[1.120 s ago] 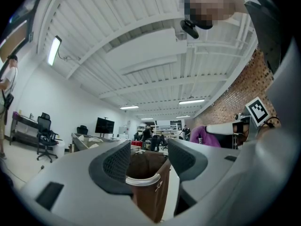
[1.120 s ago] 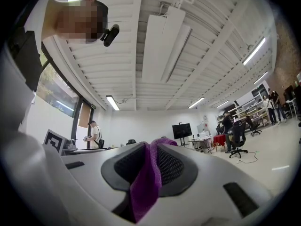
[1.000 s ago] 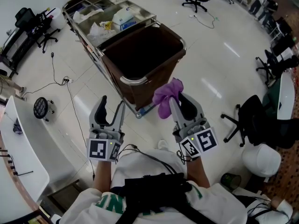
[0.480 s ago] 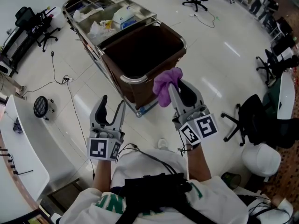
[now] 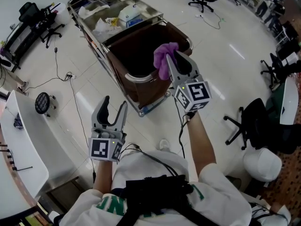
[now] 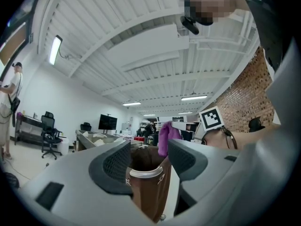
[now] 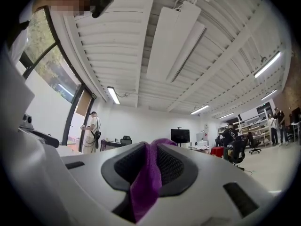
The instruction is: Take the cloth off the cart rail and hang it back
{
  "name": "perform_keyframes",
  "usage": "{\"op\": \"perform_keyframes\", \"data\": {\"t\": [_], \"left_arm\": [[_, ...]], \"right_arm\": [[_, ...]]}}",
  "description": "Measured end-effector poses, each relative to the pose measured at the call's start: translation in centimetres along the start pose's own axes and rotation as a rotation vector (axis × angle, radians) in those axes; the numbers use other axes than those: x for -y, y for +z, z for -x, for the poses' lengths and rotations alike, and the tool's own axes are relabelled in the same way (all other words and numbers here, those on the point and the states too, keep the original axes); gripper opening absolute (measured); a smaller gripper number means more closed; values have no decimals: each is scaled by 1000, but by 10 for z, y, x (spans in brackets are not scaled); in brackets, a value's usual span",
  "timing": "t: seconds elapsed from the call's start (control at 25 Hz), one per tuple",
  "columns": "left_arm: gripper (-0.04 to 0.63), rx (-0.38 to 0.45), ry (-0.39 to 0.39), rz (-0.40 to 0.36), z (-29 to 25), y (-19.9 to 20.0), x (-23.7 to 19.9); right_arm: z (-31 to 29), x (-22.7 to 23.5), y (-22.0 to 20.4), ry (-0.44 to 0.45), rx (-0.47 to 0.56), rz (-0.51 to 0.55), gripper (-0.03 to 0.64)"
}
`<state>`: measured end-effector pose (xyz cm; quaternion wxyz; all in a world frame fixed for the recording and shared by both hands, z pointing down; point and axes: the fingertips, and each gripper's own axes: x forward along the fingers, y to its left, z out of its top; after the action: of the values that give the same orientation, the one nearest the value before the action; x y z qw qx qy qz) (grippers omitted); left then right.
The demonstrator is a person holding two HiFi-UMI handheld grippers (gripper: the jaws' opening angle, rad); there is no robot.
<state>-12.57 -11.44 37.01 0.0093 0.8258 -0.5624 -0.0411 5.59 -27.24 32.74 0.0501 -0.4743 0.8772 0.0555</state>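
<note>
My right gripper (image 5: 175, 56) is shut on the purple cloth (image 5: 164, 59), which bunches up and hangs from its tips. In the head view it hovers over the near right part of the cart's brown bin, just beyond the curved metal rail (image 5: 141, 77). The right gripper view shows the cloth (image 7: 147, 185) pinched between the pads of the right gripper (image 7: 149, 166). My left gripper (image 5: 113, 109) is open and holds nothing, nearer to me and short of the cart. Between the left gripper's (image 6: 148, 161) jaws I see the rail (image 6: 146, 173) and the cloth (image 6: 164, 136) beyond.
The cart's far half is a steel tray (image 5: 155, 18) with bags and boxes. Office chairs stand at right (image 5: 254, 126) and far left (image 5: 35, 20). A cable (image 5: 61, 79) trails over the floor. A white desk (image 5: 19, 145) borders the left.
My right gripper has moved forward and up in the picture with the cloth, from beside the cart's near corner to over the bin. The left gripper has stayed put.
</note>
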Motion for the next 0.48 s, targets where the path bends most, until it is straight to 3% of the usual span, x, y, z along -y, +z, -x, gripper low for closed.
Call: {"op": "perform_keyframes", "data": {"t": [0.28,0.48], "left_arm": [[245,-14,7,9,2,-4,-2],[245,-22,0,-43,4,-22,-12]], "right_arm": [[-27,13,-27,8,-52,10,100],[-22,13,-70,7,-140,-4,100]]}}
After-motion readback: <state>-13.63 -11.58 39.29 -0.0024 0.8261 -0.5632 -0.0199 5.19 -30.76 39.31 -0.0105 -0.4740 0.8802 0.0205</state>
